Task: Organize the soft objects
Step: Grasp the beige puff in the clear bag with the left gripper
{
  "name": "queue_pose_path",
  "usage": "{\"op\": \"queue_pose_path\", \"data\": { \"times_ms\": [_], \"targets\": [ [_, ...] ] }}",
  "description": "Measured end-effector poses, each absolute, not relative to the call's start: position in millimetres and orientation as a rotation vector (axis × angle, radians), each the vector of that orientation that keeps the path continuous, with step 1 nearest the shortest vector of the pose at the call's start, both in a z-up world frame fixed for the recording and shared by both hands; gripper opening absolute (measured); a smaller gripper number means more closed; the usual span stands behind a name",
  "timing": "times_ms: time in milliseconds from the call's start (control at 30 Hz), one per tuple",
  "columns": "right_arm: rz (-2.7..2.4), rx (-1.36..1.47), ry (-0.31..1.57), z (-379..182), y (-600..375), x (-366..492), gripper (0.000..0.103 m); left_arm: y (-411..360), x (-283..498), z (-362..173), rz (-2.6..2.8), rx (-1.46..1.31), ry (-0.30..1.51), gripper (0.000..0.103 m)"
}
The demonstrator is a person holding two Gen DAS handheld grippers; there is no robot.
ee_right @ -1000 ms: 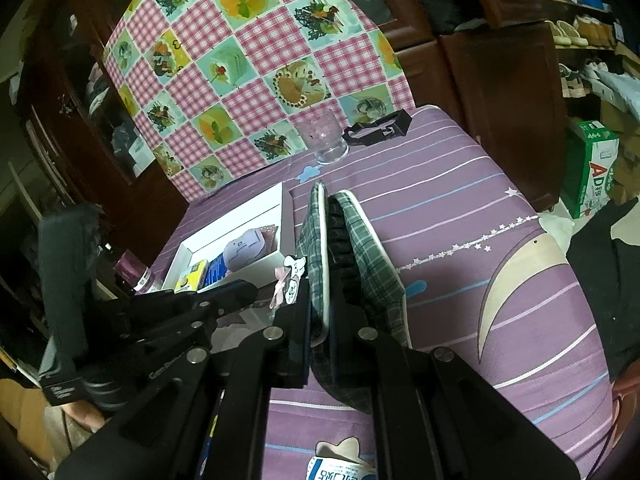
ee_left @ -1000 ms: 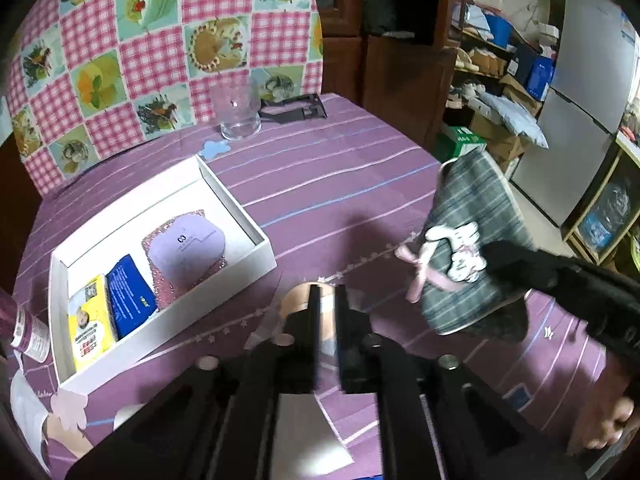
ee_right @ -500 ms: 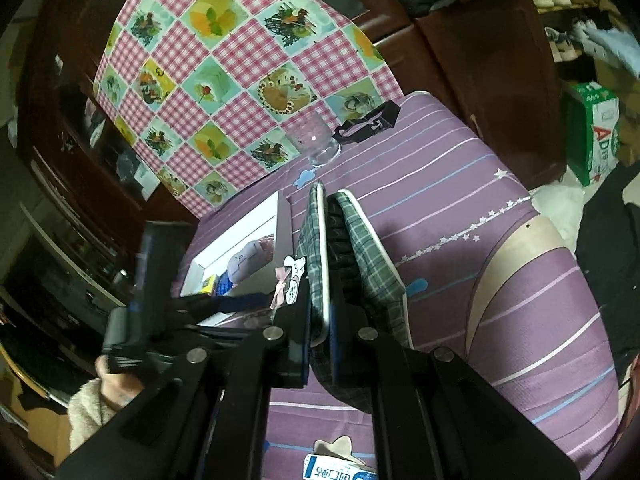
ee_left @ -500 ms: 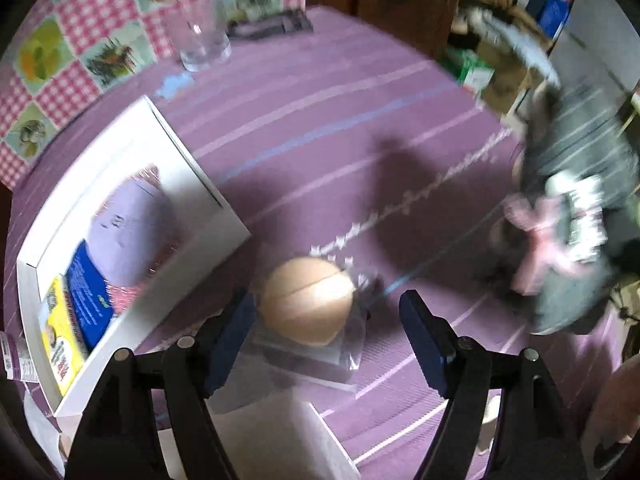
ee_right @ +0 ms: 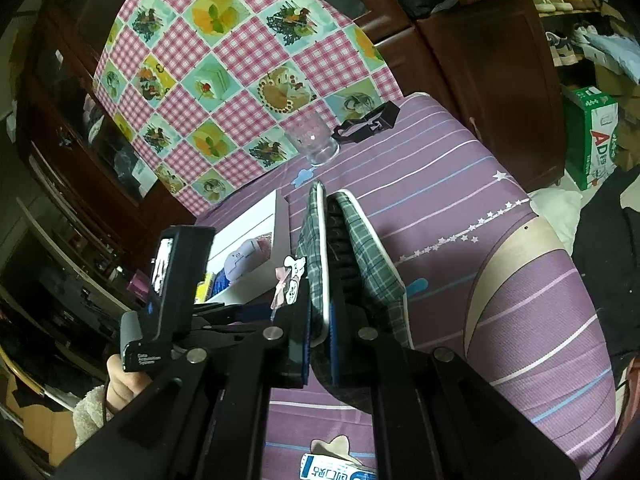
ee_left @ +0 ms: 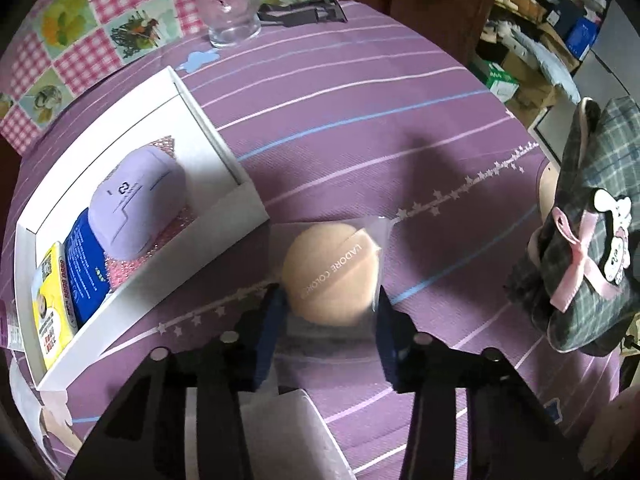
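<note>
Left wrist view: the left hand-held gripper (ee_left: 330, 312) points down at the bagged powder puff (ee_left: 331, 274) on the tabletop (ee_left: 360, 120), jaws closing either side of it, pads not yet pressing. The right hand-held gripper (ee_right: 319, 344) is clamped on the plaid slipper (ee_right: 360, 248).

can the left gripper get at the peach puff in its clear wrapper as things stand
Probably yes: the left gripper already straddles the peach puff, jaws closing around it. Nothing lies between them; the white box sits off to one side.
</note>
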State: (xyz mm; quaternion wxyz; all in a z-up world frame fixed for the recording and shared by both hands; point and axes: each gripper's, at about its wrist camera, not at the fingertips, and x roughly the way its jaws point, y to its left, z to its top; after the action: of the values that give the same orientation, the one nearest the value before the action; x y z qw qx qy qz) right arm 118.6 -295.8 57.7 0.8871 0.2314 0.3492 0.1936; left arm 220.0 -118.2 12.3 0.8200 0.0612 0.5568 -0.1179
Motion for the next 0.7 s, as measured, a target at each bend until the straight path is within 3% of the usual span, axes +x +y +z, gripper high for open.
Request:
{"op": "queue_pose_path", "data": {
  "times_ms": [267,700],
  "targets": [
    [0.381,0.437,0.743,52.8,-287.2,121.2,0.008,-119.0,216.3,14.9,-0.238,0.142,1.123,0.03],
    [0.378,0.351,0.738,52.0,-267.6,115.0,0.008,-113.3,181.3,65.6,-0.344,0.102,0.971,0.029]
  ]
}}
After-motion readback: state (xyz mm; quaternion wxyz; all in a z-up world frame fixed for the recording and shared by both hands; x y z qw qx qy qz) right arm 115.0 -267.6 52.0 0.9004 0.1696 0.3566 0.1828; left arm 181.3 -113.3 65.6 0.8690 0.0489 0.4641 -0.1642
